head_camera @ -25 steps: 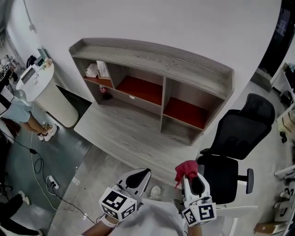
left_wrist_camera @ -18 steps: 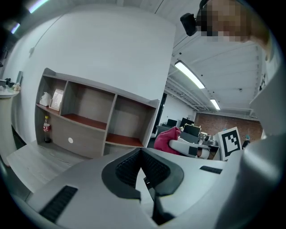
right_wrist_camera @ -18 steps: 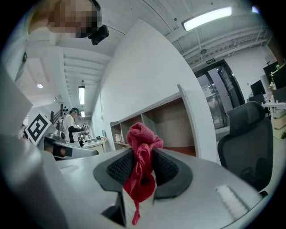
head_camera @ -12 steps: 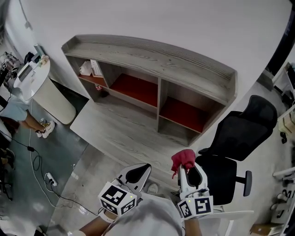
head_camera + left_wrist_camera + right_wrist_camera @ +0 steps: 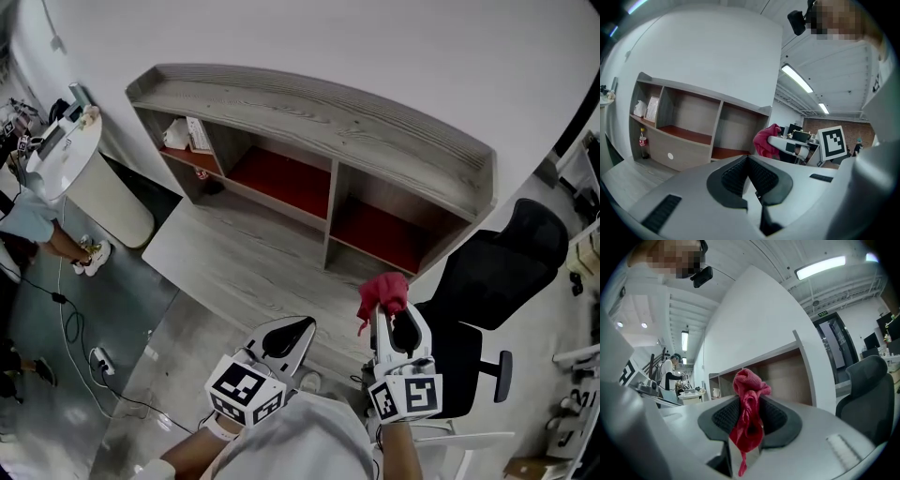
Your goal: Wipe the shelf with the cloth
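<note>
A: Over the near edge of the grey desk [image 5: 246, 272], how many grippers do you count?

B: Two. The left gripper [image 5: 302, 324] has its jaws pressed together with nothing between them; its own view shows the dark pads meeting. The right gripper [image 5: 387, 313] is clamped on one red cloth [image 5: 382, 292]. The cloth is bunched above the jaw tips, and a tail hangs below them in the right gripper view.

A: Where is the cloth relative to the shelf [image 5: 319, 108]?

B: Apart from it. It's held in the air near the desk's front right corner, short of the shelf's right bay.

A: How many bays?

B: Three side by side; the middle and right ones have red floors. One black chair [image 5: 495, 274] stands right of the desk and one round white table [image 5: 58, 155] to the left.

A: Does any one camera catch something the others miss?

B: The left gripper view shows one bottle [image 5: 642, 141] clearly, standing under the left bay's board, and it sees the cloth from the side. The right gripper view picks out a person [image 5: 671, 372] standing by the round table. The head view alone shows a marker cube [image 5: 246, 405] on each gripper.
</note>
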The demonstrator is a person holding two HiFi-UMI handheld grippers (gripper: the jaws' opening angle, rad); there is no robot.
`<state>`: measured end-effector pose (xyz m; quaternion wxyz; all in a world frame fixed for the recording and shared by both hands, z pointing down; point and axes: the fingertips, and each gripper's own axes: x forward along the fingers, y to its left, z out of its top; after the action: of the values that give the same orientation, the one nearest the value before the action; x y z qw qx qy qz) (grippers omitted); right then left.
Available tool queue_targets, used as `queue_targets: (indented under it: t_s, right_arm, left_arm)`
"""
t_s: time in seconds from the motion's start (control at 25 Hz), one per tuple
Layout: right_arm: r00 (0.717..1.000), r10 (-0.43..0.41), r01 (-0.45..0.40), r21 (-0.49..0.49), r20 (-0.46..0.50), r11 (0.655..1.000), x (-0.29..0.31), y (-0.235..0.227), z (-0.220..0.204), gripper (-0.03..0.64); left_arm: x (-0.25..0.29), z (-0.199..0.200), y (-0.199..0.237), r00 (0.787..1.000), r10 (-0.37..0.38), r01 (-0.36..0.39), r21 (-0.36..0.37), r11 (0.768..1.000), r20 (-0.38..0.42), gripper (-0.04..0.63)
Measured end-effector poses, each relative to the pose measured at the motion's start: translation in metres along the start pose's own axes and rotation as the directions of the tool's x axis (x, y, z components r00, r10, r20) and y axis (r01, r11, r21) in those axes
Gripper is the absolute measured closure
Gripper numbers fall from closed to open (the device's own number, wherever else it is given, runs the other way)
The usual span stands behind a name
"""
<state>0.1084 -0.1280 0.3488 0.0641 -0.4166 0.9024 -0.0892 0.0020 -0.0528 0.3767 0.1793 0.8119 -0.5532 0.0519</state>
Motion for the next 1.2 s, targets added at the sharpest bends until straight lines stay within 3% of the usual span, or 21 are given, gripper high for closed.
queue_targets:
  t_s: [0.44, 1.2]
  right_arm:
    - [0.998, -0.011, 0.014, -0.039, 0.059, 0.999, 0.068, -0.015, 0.020, 0.482]
    - [0.991, -0.042, 0.051, -0.074, 0.124, 0.996, 0.192, -0.046, 0.025, 0.482]
  left_arm:
    - [0.029, 0.038, 0.035, 0.997, 0.025, -0.027, 0.024, 0.999, 0.079, 0.589]
    - [0.080, 0.075, 0.071, 0.994, 0.008, -0.014, 0.059, 0.998, 0.113, 0.589]
